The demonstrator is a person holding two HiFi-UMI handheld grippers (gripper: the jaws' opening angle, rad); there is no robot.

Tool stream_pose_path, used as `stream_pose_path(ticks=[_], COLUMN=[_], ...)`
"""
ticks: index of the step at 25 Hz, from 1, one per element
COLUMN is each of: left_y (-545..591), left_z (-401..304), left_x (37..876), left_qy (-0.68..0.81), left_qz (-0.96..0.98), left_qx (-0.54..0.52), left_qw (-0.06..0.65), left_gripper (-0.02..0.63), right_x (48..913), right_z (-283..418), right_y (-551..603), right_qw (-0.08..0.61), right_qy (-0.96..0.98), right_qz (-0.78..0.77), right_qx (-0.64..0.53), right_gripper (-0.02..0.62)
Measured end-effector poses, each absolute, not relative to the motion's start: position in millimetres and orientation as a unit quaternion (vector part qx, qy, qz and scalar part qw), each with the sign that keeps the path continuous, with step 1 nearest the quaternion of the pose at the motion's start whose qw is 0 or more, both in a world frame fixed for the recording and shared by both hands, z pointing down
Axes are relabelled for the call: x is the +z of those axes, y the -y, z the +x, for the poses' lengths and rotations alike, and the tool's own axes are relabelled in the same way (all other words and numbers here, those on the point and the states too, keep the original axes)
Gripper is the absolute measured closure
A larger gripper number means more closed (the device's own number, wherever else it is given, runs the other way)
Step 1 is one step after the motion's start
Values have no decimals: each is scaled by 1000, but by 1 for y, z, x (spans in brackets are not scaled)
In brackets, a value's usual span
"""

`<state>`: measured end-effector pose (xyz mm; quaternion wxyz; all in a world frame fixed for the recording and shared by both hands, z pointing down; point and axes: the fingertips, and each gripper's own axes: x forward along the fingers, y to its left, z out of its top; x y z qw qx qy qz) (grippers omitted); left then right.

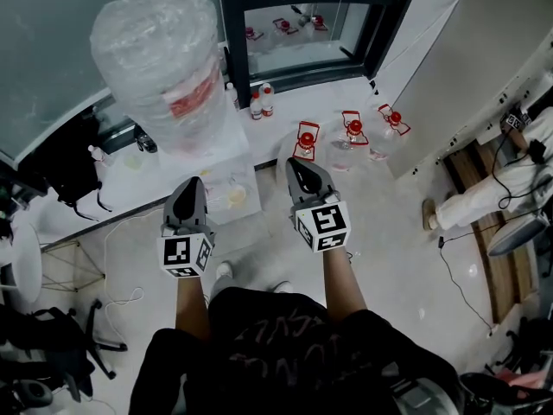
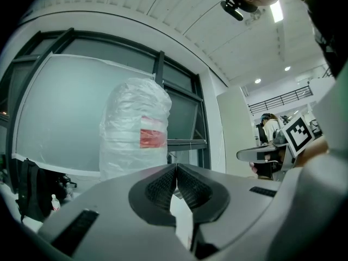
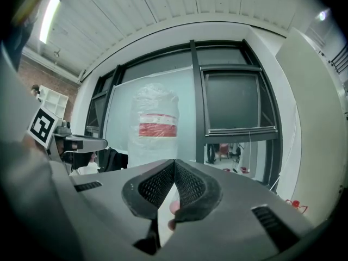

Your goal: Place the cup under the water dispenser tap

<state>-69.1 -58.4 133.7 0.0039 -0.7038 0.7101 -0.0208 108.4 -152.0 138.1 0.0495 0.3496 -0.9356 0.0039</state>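
- Window in a dark frame stands well beyond both pairs of fingers, behind everything else.
- Water bottle, wrapped in clear plastic and carrying a red label, stands upright on the white dispenser. From the head view it rises beyond the left fingers and a little to their left. In both gripper views it stands ahead, past the tips.
- A second person sits far off to the right of the right fingers, beside the wall.
- Left gripper is held level. Its ribbed pads meet at the tips, closed on nothing.
- Right gripper is also level, beside the left one and apart from it. Its pads are pressed together at the tips and hold nothing.
- Three clear jugs with red caps stand on the floor beyond the right fingers, spreading away to their right.
- Small bottles stand on the sill, farther out than either pair of fingers and roughly between them.
- What looks like the cup, a small pale round thing, sits on the dispenser's front ledge. It is just to the right of the left fingers and left of the right ones, touched by neither. Whether it sits under the tap cannot be told.
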Motion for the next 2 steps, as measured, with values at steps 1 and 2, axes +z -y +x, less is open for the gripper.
stream_pose_path(ticks=[1,2], left_y=[58,59], left_z=[-69,-68], left_x=[132,131], left_qy=[-711,-711], left_qz=[-703,-703], left_qx=[-20,-20], left_qw=[5,6], left_gripper=[588,588], right_x=[138,137], right_z=[109,109], right_y=[152,152], right_qw=[50,49], right_qy=[936,936], right_qz=[349,348], right_qx=[3,2], right_gripper=[581,581])
